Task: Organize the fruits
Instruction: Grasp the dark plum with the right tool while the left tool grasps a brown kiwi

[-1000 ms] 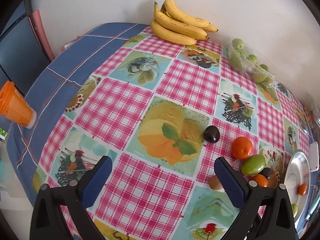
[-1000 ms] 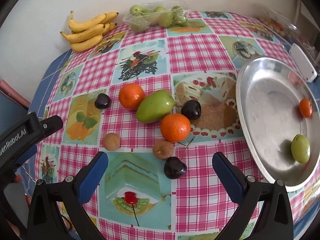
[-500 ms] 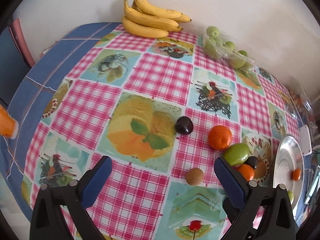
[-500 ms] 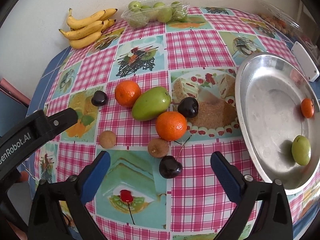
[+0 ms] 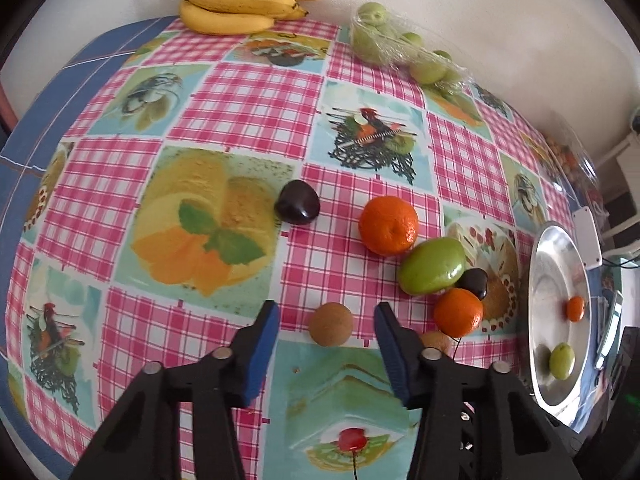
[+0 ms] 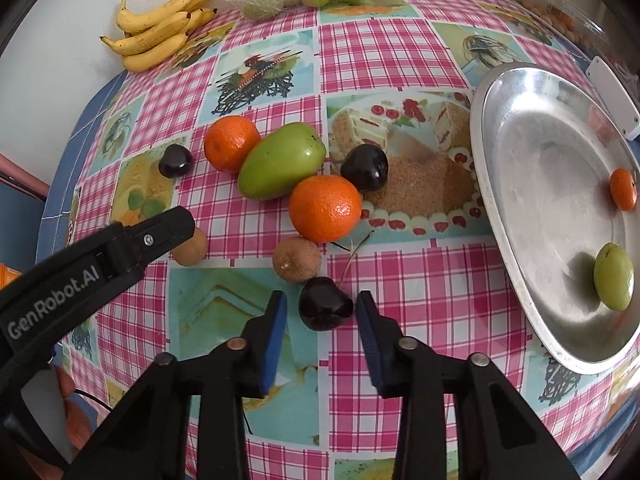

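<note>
Loose fruit lies on the checked tablecloth. My left gripper (image 5: 326, 314) is open, its jaws on either side of a small brown round fruit (image 5: 331, 324) without touching it. My right gripper (image 6: 322, 306) is open around a dark cherry (image 6: 325, 303) with a stem. Behind it lie a second brown fruit (image 6: 297, 259), two oranges (image 6: 325, 208) (image 6: 231, 143), a green mango (image 6: 280, 166) and two dark plums (image 6: 365, 167) (image 6: 175, 161). The silver plate (image 6: 532, 168) at right holds a small orange fruit (image 6: 623, 189) and a small green fruit (image 6: 613, 276).
A bunch of bananas (image 5: 240, 4) and a clear pack of green fruits (image 5: 400, 48) lie at the table's far edge by the wall. A white flat device (image 6: 614, 98) sits behind the plate. The left gripper's arm (image 6: 92, 256) crosses the right wrist view at left.
Both grippers have moved forward and down to the fruit and their jaws have narrowed. The left now brackets the brown fruit, the right the cherry.
</note>
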Demonstrator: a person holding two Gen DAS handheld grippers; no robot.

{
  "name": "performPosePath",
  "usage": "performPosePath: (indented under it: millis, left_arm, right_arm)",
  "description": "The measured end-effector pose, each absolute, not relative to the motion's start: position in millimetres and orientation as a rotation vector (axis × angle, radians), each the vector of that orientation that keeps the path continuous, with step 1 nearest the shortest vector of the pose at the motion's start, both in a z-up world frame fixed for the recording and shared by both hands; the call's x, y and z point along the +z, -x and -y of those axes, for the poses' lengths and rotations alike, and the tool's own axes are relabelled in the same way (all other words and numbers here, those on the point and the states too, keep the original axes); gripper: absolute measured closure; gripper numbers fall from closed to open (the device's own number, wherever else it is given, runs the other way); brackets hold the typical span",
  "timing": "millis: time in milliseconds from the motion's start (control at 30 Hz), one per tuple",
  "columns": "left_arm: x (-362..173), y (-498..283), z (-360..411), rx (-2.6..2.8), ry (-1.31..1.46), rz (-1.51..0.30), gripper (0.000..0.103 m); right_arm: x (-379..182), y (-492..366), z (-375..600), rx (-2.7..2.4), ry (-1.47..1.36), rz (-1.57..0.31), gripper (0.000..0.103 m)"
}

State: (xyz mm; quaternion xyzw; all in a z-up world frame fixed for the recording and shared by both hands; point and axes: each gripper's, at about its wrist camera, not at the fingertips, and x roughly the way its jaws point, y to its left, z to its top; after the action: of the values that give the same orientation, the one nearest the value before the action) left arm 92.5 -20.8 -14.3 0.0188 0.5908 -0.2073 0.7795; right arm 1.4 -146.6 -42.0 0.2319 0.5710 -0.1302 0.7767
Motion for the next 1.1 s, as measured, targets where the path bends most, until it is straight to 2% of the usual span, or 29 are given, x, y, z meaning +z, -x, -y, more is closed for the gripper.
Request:
performPosePath:
  millis: [167, 267, 767, 1100]
  left_arm:
    - [-19, -92, 26, -0.457, -0.063, -1.287, 0.072]
    - [-21, -91, 27, -0.462, -0.072, -1.29, 0.077]
    - [3, -90, 20, -0.47, -0.021, -1.229, 0.077]
    - [9, -89, 22, -0.44, -0.004, -1.213, 0.077]
  right_arm:
    - [-41, 0, 148, -0.279, -0.509, -1.237, 0.075]
    - [-40, 2, 149, -0.277, -0.515, -1.235, 0.075]
    - [-7, 16, 156, -0.26, -0.53, -1.153, 0.075]
    - [-7, 19, 166, -0.279, -0.547, -1.151, 0.075]
